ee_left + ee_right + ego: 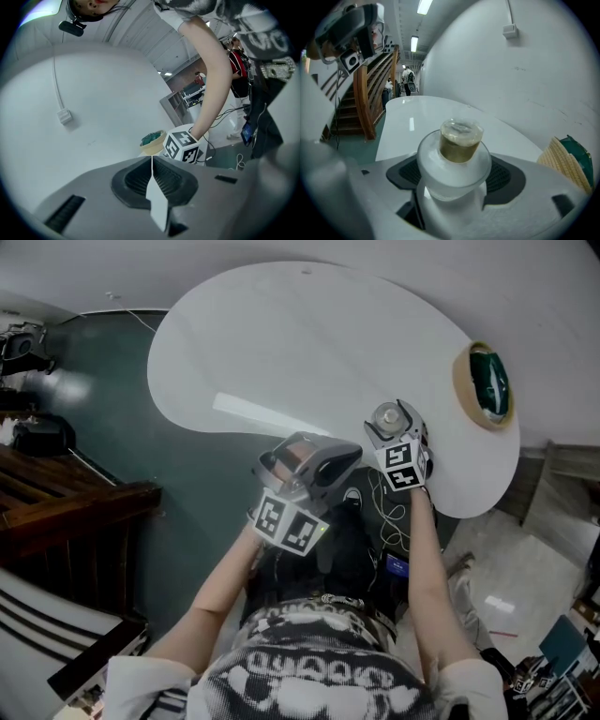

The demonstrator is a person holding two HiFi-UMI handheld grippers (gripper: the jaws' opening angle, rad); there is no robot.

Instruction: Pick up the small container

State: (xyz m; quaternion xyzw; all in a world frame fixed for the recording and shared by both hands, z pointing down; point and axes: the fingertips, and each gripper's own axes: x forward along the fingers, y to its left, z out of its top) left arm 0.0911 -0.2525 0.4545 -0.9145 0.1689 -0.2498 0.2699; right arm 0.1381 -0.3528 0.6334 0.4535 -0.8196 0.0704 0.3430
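Plastic: small container (457, 140) looks light and slick; we would grip its wide body.
Right hand-held gripper (454, 177): apart around it.
Left hand-held gripper (152, 180): together.

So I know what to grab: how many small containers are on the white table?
1. The small container stands near the table's front edge, between the right gripper's jaws. None seems hidden.
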